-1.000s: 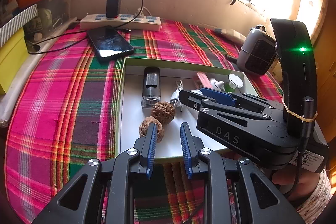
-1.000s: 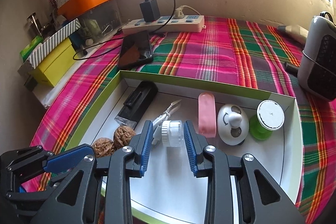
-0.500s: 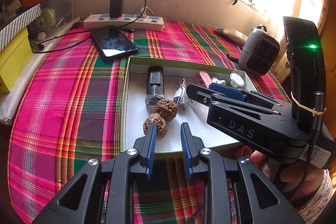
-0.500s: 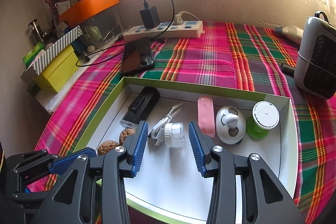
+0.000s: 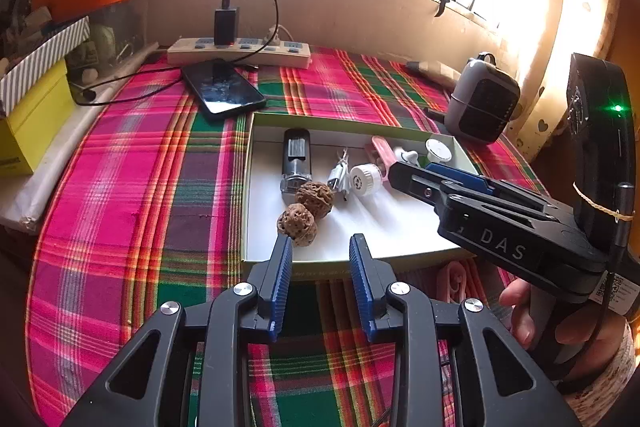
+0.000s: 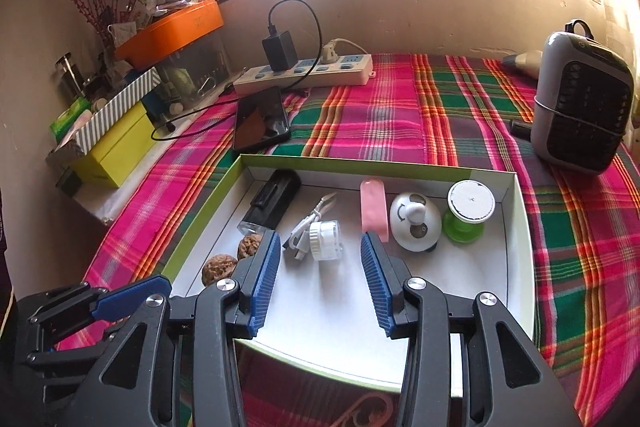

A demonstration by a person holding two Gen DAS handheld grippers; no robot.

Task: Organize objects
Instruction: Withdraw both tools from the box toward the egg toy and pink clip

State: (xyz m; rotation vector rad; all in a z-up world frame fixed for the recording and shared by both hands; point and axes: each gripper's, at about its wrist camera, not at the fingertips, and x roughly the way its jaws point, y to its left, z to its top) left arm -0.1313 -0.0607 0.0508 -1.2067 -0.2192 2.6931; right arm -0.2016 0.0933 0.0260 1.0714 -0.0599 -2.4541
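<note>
A shallow white box with a green rim (image 5: 246,187) holds two walnuts (image 5: 298,223), a black device (image 5: 296,159), a white cable (image 5: 340,173), a small white-capped jar (image 6: 325,241), a pink stick (image 6: 374,209), a round white toy (image 6: 414,221) and a green spool (image 6: 468,213). My left gripper (image 5: 320,241) hovers over the box's near edge just behind the nearer walnut, its jaws opening with nothing between them. Above the box's near half, my right gripper (image 6: 319,241) stands open, the jar lying beyond its fingertips untouched.
On the plaid cloth (image 5: 132,187) beyond the box lie a black phone (image 5: 222,91) and a power strip (image 5: 240,53) with a charger plugged in. A grey heater (image 6: 582,107) stands at the right. Yellow and striped boxes (image 6: 116,143) line the left edge.
Both grippers have drawn back and risen a little from the box. The right jaws widened, and the left jaws spread further apart in the last half second.
</note>
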